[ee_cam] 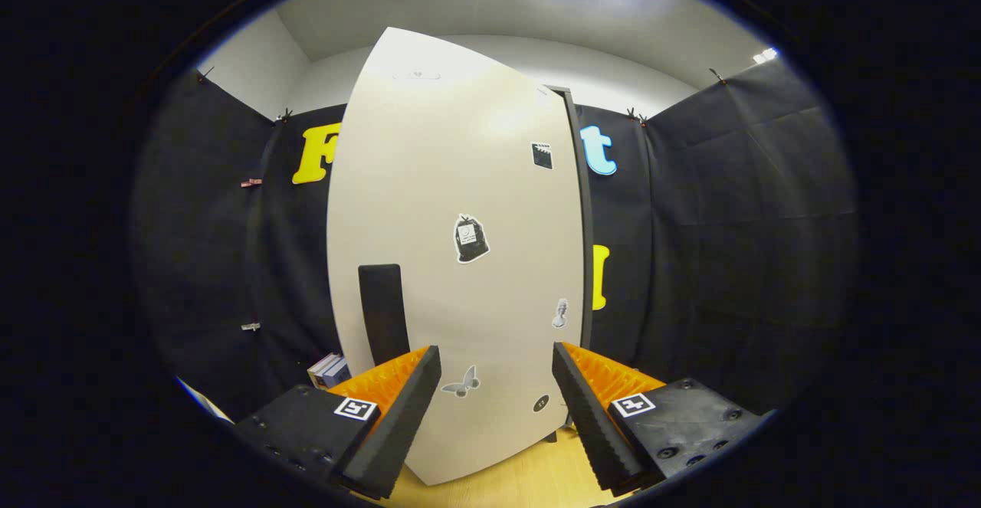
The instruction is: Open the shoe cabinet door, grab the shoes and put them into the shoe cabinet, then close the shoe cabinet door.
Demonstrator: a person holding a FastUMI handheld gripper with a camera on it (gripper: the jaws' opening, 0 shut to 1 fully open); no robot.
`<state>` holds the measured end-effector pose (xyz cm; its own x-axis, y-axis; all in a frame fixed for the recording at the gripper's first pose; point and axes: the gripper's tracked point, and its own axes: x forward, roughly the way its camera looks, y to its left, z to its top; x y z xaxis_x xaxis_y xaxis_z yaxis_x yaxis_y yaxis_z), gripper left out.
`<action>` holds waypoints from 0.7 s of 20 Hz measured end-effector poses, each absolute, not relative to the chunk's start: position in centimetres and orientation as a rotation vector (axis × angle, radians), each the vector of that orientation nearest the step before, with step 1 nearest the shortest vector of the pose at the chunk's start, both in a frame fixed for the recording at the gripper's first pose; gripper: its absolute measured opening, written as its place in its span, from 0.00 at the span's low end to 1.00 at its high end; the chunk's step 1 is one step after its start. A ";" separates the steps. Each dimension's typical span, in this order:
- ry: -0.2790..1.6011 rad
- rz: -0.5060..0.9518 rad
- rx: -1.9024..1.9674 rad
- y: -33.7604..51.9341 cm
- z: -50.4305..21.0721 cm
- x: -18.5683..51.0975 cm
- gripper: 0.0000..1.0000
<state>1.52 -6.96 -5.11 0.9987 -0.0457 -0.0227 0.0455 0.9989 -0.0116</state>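
White cabinet door [460, 263] stands shut ahead, so the gripper [497, 374] hangs wide open, empty, facing its handle [382, 310].

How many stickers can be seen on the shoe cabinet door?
5 on the tall white shoe cabinet door: clapperboard sticker, bag-shaped sticker, bust sticker, butterfly sticker, round dark sticker. The open gripper may hide others.

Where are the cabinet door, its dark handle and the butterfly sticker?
Door [490, 178]: gripper view, bare middle of the pale panel.
Handle [382, 309]: gripper view, middle of the dark strip, above one finger.
Butterfly sticker [461, 383]: gripper view, its body, between the open fingers.
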 end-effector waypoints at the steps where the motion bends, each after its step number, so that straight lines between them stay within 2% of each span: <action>1: 0.024 -0.031 -0.008 -5.9 -5.2 1.8 0.95; 14: -0.007 0.067 -0.019 -0.2 -5.3 3.7 0.95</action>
